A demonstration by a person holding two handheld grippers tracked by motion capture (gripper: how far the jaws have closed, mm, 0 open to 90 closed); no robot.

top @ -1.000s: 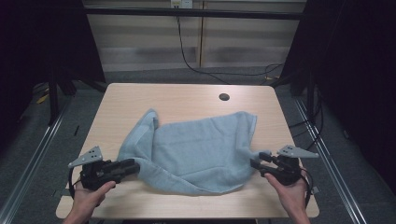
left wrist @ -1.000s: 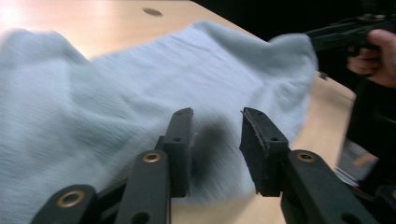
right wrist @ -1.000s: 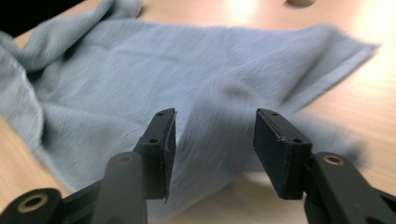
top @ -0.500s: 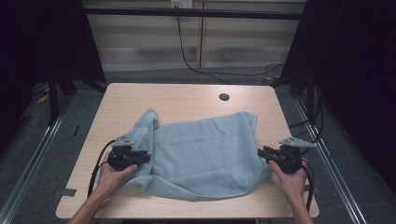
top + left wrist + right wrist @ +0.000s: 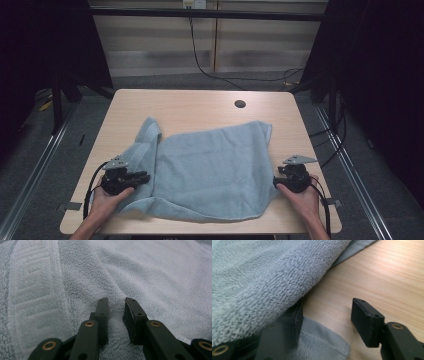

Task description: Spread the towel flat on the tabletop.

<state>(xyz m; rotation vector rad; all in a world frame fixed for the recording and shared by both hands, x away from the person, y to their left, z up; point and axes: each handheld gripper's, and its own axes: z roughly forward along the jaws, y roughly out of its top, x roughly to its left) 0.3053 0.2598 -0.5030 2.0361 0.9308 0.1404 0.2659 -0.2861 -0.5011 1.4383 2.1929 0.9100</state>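
Observation:
A light blue towel point(image 5: 215, 170) lies spread on the wooden table point(image 5: 200, 105), its left part folded into a narrow strip. My left gripper point(image 5: 145, 176) rests on the towel's left front part. In the left gripper view, the left gripper point(image 5: 116, 302) has just been closing, and its jaws pinch a small ridge of towel point(image 5: 150, 270). My right gripper point(image 5: 276, 181) sits at the towel's right front corner. In the right gripper view, the right gripper point(image 5: 329, 310) has just been opening. One jaw is tucked under the towel's point(image 5: 262, 277) edge, the other stands over bare table point(image 5: 382, 272).
A dark round hole point(image 5: 240, 104) sits in the tabletop near the far edge. Bare wood runs along the far side and both sides of the towel. Cables hang behind the table, and metal rails point(image 5: 350, 170) run along the floor on each side.
Both hands have come down toward the table. The towel, bunched and raised at its corners before, now lies flatter and more spread. The left gripper has shifted onto the towel's left part.

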